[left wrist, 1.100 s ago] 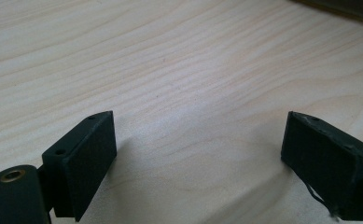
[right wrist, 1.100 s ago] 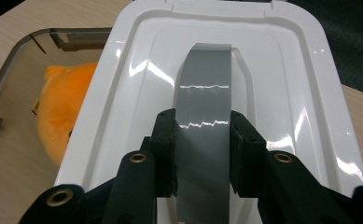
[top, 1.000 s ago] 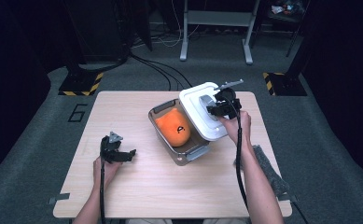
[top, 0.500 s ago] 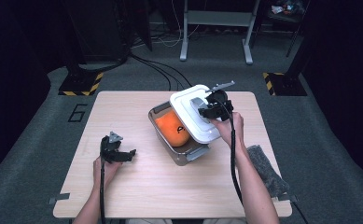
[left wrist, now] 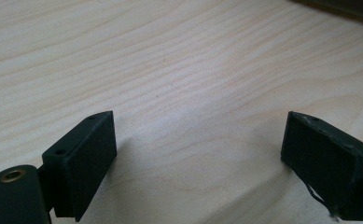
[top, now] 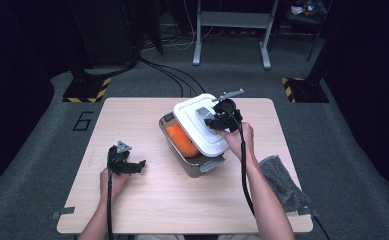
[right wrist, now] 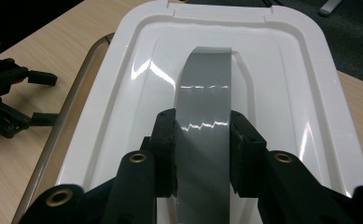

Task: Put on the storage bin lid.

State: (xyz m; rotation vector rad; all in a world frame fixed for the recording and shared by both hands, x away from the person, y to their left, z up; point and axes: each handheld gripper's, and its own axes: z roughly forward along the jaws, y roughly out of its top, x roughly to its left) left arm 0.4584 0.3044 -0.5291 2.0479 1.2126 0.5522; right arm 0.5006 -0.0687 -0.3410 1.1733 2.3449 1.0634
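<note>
High view: right claw (top: 216, 117) holds lid (top: 194, 125) above box (top: 192, 165), orange thing (top: 179, 141) inside; left claw (top: 134, 165) idle on surface (top: 172, 200).
Left claw view: jaws spread, empty.
Right claw view: jaws pinch grey handle (right wrist: 206, 116). Step: lidding box. Next: square lid with rim, lower.

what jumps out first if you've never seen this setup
The white lid near the table's middle, held over a grey container by its grey handle, on which the right gripper is shut. Under it shows something bright orange. The left gripper sits open near the table's left edge.
</note>
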